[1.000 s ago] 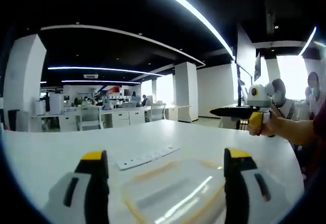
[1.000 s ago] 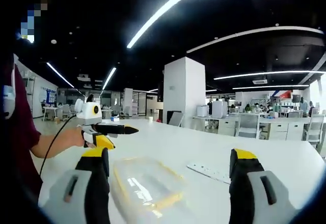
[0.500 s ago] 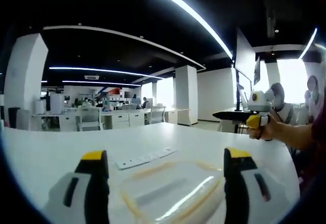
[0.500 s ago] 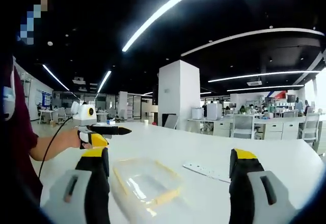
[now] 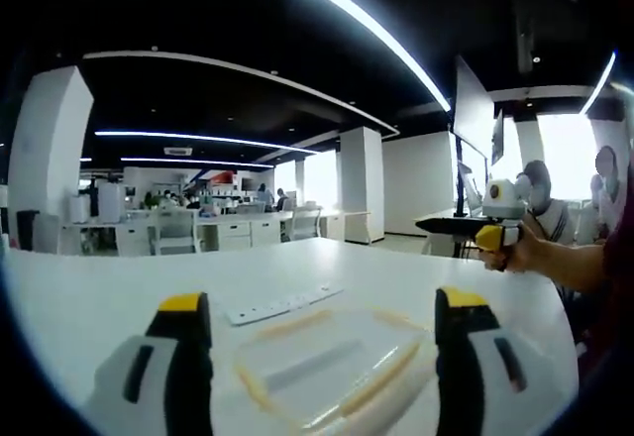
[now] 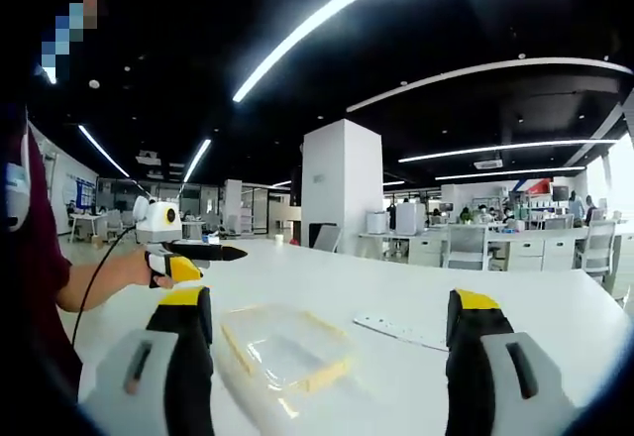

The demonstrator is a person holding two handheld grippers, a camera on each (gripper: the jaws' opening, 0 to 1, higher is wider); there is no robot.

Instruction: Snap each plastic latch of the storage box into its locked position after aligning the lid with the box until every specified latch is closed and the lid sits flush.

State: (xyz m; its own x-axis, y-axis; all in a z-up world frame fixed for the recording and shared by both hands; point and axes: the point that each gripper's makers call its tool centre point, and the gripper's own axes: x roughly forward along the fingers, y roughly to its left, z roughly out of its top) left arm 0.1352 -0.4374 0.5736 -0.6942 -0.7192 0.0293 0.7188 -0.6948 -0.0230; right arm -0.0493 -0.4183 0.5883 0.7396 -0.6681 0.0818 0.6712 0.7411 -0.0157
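in the left gripper view the left gripper [image 5: 322,332] stands with its yellow-tipped jaws wide apart and nothing between them, held above the white table [image 5: 89,297], likely still lining up before any latch is pressed. just past those jaws the clear storage box [image 5: 327,367] lies flat on the table, its lid on with yellowish edges; its near side is cut off at the bottom of the view, and i cannot tell whether the lid is flush or which latches are shut. in the right gripper view the right gripper [image 6: 332,332] is likewise spread wide and empty, the storage box [image 6: 282,347] low between its jaws, nearer the left one. a white power strip [image 6: 401,331] lies beyond the box. farther off, the left gripper [image 6: 193,255] hangs over the table in a hand, too small to read its jaws. distant desks blur out.
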